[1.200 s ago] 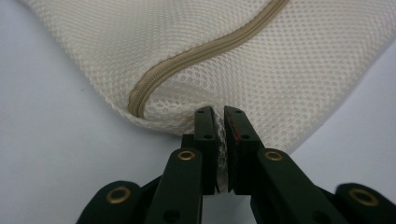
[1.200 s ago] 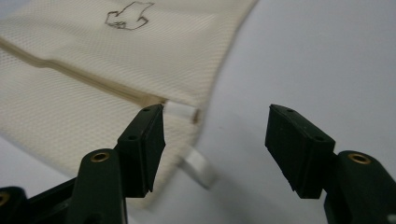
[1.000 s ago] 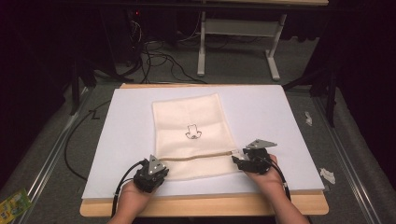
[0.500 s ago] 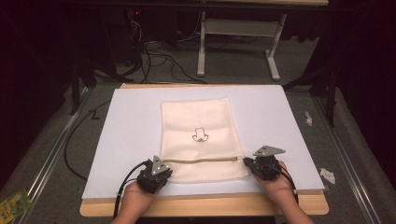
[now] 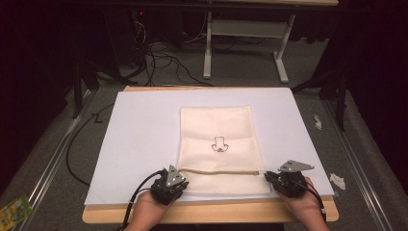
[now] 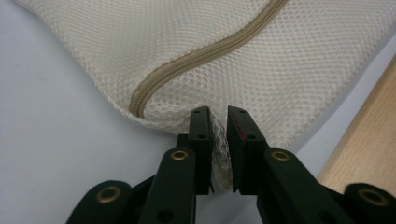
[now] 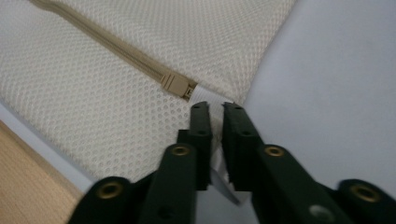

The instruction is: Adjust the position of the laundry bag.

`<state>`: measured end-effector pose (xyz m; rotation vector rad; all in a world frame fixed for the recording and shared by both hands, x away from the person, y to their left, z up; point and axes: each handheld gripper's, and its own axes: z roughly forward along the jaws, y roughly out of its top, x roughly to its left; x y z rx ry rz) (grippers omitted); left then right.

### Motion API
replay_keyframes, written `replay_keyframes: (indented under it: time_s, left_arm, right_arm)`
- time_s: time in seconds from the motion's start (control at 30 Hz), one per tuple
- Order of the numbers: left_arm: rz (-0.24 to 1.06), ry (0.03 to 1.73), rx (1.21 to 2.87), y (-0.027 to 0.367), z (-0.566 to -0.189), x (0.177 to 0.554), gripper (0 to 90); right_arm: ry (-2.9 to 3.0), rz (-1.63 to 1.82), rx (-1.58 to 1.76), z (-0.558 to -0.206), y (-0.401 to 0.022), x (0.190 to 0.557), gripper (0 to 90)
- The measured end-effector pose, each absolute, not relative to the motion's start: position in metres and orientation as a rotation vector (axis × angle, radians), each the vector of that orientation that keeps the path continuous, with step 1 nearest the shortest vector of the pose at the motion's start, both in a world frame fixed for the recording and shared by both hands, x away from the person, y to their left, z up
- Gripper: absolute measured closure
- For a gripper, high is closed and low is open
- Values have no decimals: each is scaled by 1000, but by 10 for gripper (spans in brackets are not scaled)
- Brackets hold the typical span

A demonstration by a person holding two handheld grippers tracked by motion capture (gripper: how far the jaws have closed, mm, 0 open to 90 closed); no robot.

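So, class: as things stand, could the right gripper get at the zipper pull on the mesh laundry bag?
Probably yes. The right gripper sits at the mesh laundry bag's edge, pinching a white tab, and the zipper pull lies just beyond its tips with nothing between; it must let go first.

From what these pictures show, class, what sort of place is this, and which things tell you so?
Probably a lab or recording workshop: a white mat covers a wooden table, loose cables trail over grey carpet, and a bare desk frame stands behind.

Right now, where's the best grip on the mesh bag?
Take the mesh bag by its two near corners, coming in from the table's near edge. It lies flat, so only the edges give the jaws something to pinch. Left gripper and right gripper each have a corner between their jaws there.
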<state>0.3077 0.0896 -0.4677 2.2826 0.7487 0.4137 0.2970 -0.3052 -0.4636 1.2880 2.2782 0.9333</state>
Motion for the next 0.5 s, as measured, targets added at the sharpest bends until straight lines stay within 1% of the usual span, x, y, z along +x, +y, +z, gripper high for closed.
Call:
replay_keyframes:
  time_s: [0.03, 0.07, 0.1, 0.13, 0.17, 0.2, 0.23, 0.3, 0.37, 0.4, 0.5]
  left_arm:
    - [426, 735, 2275, 89, -467, 307, 733]
    - [426, 735, 2275, 89, -467, 307, 678]
    - [427, 764, 2214, 92, -464, 309, 614]
    - [423, 787, 2181, 96, -462, 312, 573]
    - [423, 787, 2181, 96, -462, 312, 532]
    - [437, 835, 2124, 104, -461, 317, 496]
    - [447, 852, 2103, 107, -461, 319, 466]
    - [448, 898, 2046, 117, -461, 325, 425]
    - [450, 970, 1975, 130, -459, 332, 385]
    - [450, 970, 1975, 130, -459, 332, 361]
    - [436, 1002, 1929, 139, -458, 337, 361]
  right_arm:
    - [2265, 955, 1292, -463, -307, 298, 680]
    - [2265, 955, 1292, -463, -307, 298, 680]
    - [2205, 1015, 1328, -462, -314, 301, 618]
    - [2170, 1028, 1364, -461, -317, 302, 612]
    - [2145, 1048, 1390, -460, -320, 304, 628]
    - [2143, 1067, 1405, -460, -322, 305, 651]
    - [2141, 1080, 1417, -460, -322, 306, 662]
    - [2154, 1078, 1431, -462, -321, 309, 686]
    - [2164, 1067, 1451, -463, -318, 311, 680]
    - [2164, 1067, 1451, -463, -318, 311, 680]
    - [2180, 1040, 1482, -468, -312, 315, 686]
